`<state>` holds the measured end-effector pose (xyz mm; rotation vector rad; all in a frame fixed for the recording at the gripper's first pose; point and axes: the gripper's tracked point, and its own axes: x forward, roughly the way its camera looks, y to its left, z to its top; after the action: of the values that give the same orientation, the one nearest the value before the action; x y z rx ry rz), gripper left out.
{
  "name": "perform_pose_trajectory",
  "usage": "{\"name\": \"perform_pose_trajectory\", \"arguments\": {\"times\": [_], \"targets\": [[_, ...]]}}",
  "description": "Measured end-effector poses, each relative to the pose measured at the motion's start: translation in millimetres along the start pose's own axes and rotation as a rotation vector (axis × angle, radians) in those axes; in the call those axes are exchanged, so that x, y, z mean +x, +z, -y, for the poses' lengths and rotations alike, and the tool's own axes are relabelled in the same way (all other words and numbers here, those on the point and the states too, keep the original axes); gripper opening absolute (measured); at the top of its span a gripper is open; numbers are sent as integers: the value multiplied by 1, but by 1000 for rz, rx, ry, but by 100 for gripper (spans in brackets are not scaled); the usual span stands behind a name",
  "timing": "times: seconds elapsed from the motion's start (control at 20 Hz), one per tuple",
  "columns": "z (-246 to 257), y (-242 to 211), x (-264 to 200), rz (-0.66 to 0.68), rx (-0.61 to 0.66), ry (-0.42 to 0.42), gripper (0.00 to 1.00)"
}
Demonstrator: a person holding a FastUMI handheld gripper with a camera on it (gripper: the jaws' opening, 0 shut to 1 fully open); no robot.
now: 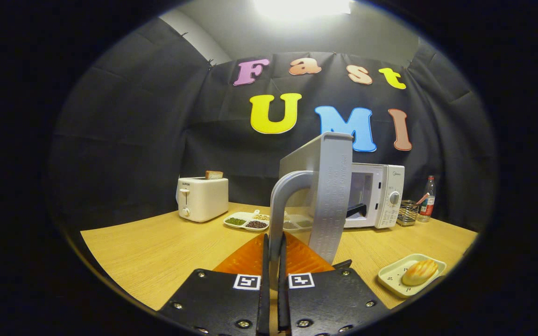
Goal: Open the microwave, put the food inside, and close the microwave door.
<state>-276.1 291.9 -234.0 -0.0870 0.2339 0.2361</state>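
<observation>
Pinching the curved handle [284, 205] of the microwave [375, 196] door [326, 196], the tongs [274, 261] are closed on it, the door stands swung open, and the bread [419, 272] waits on its small plate [390, 280] on the counter [157, 252] nearby.

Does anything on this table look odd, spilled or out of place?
Nothing spilled or damaged. The white microwave's door stands wide open, but only because the tool is shut on its grey curved handle. The yellow bun on its square white dish waits outside.
</observation>
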Motion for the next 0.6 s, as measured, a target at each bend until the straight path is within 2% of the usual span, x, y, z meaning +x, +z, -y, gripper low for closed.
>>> {"name": "perform_pose_trajectory", "arguments": {"times": [0.1, 0.3, 0.4, 0.55, 0.6], "targets": [[-12, 2, -4, 7, -10, 63, 8], [-55, 16, -40, 73, -51, 329, 11], [-48, 35, -64, 158, -92, 394, 12], [-21, 45, -82, 219, -138, 441, 30], [-11, 39, -84, 199, -138, 458, 48]]}}
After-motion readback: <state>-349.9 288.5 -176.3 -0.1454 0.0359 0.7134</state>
